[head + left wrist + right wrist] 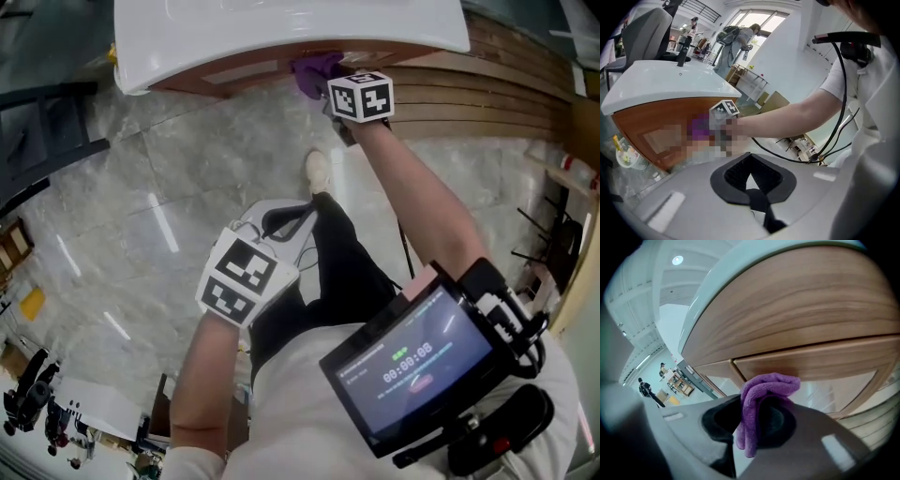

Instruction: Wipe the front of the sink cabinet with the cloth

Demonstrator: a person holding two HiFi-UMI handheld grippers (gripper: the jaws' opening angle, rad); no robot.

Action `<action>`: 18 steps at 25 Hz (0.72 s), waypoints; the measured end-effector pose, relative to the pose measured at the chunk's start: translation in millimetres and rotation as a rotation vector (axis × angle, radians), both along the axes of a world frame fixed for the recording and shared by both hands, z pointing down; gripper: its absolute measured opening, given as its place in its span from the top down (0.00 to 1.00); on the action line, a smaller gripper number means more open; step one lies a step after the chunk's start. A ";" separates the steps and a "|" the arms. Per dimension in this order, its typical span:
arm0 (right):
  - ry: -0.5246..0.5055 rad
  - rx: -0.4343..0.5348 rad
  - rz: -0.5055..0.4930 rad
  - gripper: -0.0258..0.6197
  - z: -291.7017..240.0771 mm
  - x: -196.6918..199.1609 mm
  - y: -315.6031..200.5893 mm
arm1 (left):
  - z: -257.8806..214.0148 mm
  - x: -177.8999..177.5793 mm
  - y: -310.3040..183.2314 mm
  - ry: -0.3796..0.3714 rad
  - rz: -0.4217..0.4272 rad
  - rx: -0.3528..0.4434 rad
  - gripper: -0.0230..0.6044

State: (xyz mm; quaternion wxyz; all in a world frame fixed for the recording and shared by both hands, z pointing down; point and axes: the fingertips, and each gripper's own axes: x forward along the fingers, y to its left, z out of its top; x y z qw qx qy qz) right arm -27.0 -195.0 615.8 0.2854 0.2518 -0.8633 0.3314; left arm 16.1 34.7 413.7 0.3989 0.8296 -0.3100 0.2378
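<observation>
1. Right gripper (pixel 756 422): in your right hand, arm stretched forward. The jaws are clenched on the cloth. Its marker cube (pixel 361 97) faces up at you.

2. Cloth (pixel 765 392): purple and folded, bunched between the right gripper's jaws. A rounded wad stands above the pads and a tail hangs below them. In the head view it sits at the cabinet front, just beneath the basin's overhanging rim. Whether it actually touches the wood cannot be told.

3. Sink cabinet (pixel 797 315): curved front in brown wood grain. A panel seam runs across it just above the cloth.

4. Basin (pixel 281 28): white, capping the cabinet and overhanging its front edge. A dark tap (pixel 683 47) stands on it.

5. Left gripper (pixel 751 180): in your left hand, held low near your thigh and well apart from the cabinet. The jaws are closed together with nothing between them.

6. Floor (pixel 141 187): pale marbled tile with a glossy sheen.

7. Shoe (pixel 317 171): light-coloured, planted on the floor between you and the cabinet.

8. Screen unit (pixel 412 361): dark, mounted at your chest, with its display lit.
</observation>
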 end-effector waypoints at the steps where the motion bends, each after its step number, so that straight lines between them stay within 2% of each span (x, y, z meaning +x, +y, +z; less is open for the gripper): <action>1: 0.007 0.001 0.002 0.85 1.8 5.8 -2.1 | 1.1 1.8 -1.5 0.001 0.007 0.000 0.96; 7: 0.043 0.004 0.058 0.85 14.9 59.8 -35.3 | 9.0 25.0 -24.3 0.004 0.037 -0.006 0.96; 13: 0.090 0.009 0.059 0.85 23.3 82.3 -50.8 | 10.6 22.4 -44.9 0.012 0.056 -0.007 0.96; 18: 0.134 0.016 0.091 0.85 30.0 149.7 -75.2 | 12.9 57.5 -62.3 0.004 0.069 -0.007 0.96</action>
